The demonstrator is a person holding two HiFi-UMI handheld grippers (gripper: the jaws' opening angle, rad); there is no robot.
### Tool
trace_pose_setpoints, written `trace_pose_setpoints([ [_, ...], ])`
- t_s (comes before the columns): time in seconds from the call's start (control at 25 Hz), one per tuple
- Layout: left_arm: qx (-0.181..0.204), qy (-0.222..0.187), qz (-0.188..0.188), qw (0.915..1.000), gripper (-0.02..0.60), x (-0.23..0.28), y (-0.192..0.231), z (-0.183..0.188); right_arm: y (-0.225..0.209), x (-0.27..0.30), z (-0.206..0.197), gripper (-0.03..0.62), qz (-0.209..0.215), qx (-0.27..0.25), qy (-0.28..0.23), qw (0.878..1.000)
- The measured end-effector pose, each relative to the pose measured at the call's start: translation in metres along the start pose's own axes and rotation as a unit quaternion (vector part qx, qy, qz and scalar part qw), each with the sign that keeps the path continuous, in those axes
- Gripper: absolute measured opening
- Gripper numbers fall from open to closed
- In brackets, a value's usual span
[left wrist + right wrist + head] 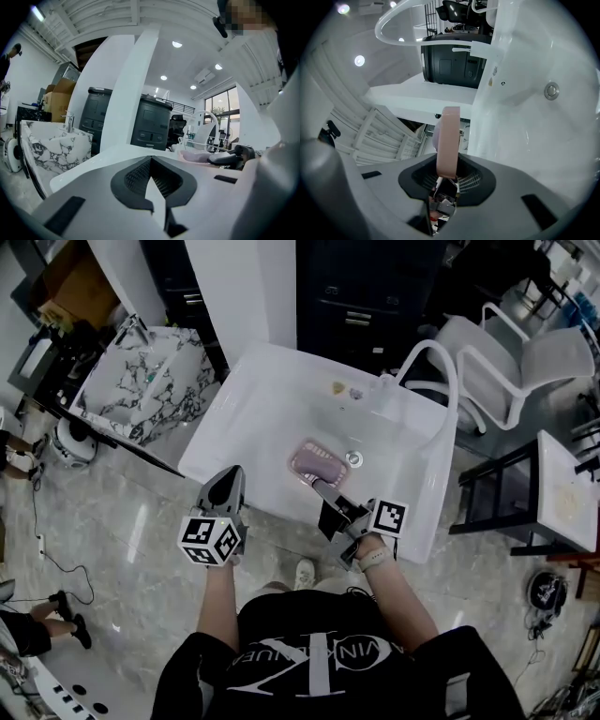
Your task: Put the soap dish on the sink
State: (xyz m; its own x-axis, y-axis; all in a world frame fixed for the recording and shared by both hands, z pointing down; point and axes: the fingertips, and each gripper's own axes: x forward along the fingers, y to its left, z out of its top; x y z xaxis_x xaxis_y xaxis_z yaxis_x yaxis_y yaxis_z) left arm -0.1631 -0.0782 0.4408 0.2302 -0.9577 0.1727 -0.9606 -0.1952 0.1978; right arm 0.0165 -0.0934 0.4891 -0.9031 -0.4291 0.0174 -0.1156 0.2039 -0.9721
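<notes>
A pink ribbed soap dish (315, 462) hangs over the basin of the white sink (234, 418), close to the drain (353, 458). My right gripper (325, 493) reaches in over the sink's front rim and is shut on the dish's near edge. The right gripper view shows the dish (449, 140) edge-on, clamped between the jaws of the right gripper (447, 180). Whether the dish rests on the basin floor I cannot tell. My left gripper (229, 482) is shut and holds nothing, just outside the front rim on the left. In the left gripper view, the left gripper (152, 180) faces the dish (197, 156).
A white arched faucet (436, 362) rises at the sink's right back corner. A marble-patterned basin (150, 381) stands to the left, dark cabinets (366, 296) behind. A white chair (525, 362) and a dark stand with a white top (562, 488) are on the right.
</notes>
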Motion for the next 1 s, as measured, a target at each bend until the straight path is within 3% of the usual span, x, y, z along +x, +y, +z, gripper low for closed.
trace_pose_setpoints([
  [0.52,0.002,0.004,-0.02,0.9998,0.012,0.045,0.009,0.012,-0.014,0.033,0.035,0.093,-0.012,0.018,-0.016,1.0],
  [1.0,0.016,0.027,-0.076,0.9967,0.012,0.138,0.033,0.025,-0.033,0.078,0.083,0.092,-0.033,0.014,-0.038,0.999],
])
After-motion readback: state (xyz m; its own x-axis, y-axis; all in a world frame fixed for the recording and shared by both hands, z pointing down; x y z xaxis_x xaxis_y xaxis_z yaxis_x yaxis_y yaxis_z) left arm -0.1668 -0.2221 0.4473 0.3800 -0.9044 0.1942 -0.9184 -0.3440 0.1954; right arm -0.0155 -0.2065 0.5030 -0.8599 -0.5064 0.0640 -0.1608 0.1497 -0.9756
